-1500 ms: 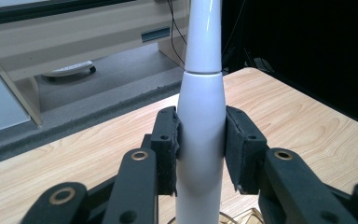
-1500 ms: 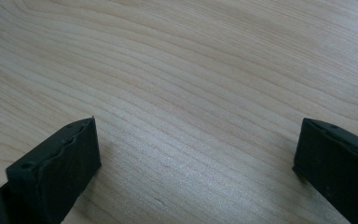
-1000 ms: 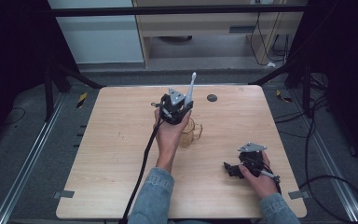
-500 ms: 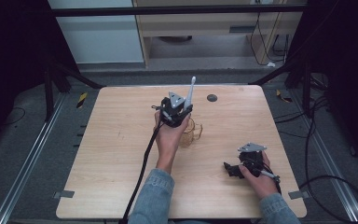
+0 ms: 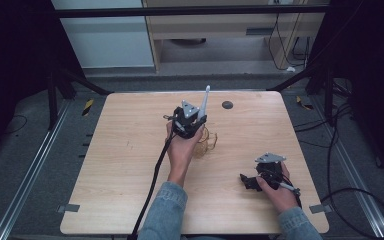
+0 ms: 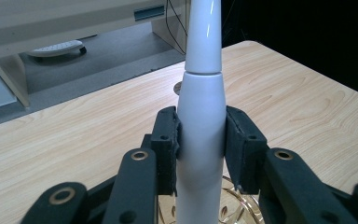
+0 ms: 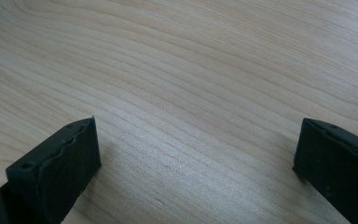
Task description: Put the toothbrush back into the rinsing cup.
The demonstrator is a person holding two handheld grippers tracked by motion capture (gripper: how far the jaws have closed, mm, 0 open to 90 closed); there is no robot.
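Left gripper [image 6: 200,144] clamps a white tapered stick [image 6: 201,121], tip cut off up top; right gripper [image 7: 196,158] gapes wide, low right

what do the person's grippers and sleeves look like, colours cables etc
Both the left gripper and right gripper are black, two-jawed, each topped by a grey three-cornered plate. A black cable trails from the left one. Both sleeves are blue denim.
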